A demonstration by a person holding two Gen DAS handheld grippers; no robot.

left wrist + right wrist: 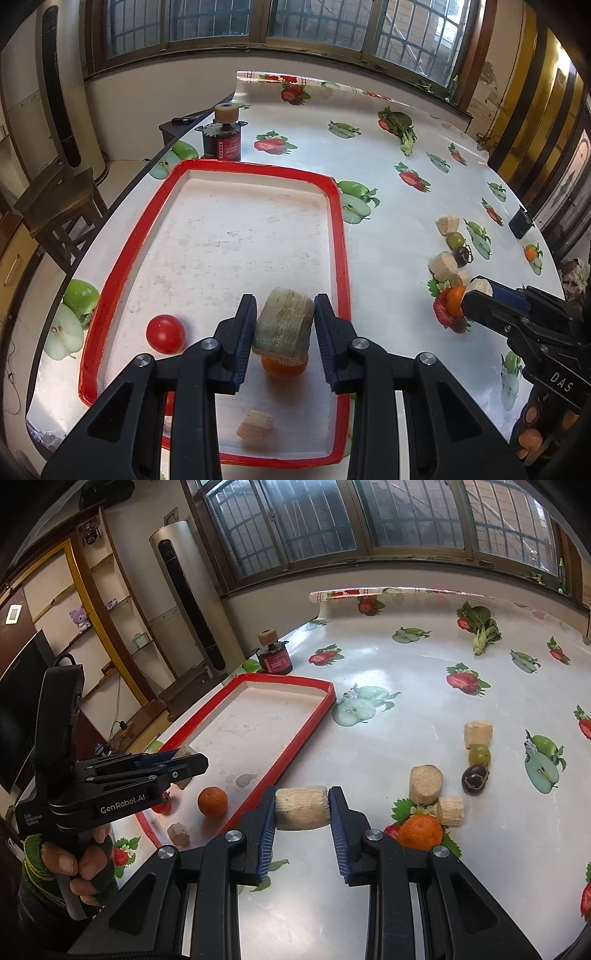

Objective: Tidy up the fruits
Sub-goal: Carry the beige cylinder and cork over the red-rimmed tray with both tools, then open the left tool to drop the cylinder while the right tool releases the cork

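My left gripper (284, 328) is shut on a tan fibrous chunk (283, 323) held over the red-rimmed tray (341, 236). In the tray lie a red tomato (165, 333), an orange (284, 367) under the held chunk, and a small tan piece (255, 424). My right gripper (302, 808) is shut on a tan cylinder chunk (302, 808) above the table, right of the tray (295, 751). On the table lie an orange (421, 830), two tan chunks (425, 784), a green fruit (479, 755), a dark purple fruit (475, 779) and another tan chunk (478, 733).
A dark jar with a cork-like top (221, 136) stands behind the tray. A leafy green vegetable (402, 127) lies at the far side. A small black box (521, 222) sits near the right table edge. A wooden chair (55, 210) stands left of the table.
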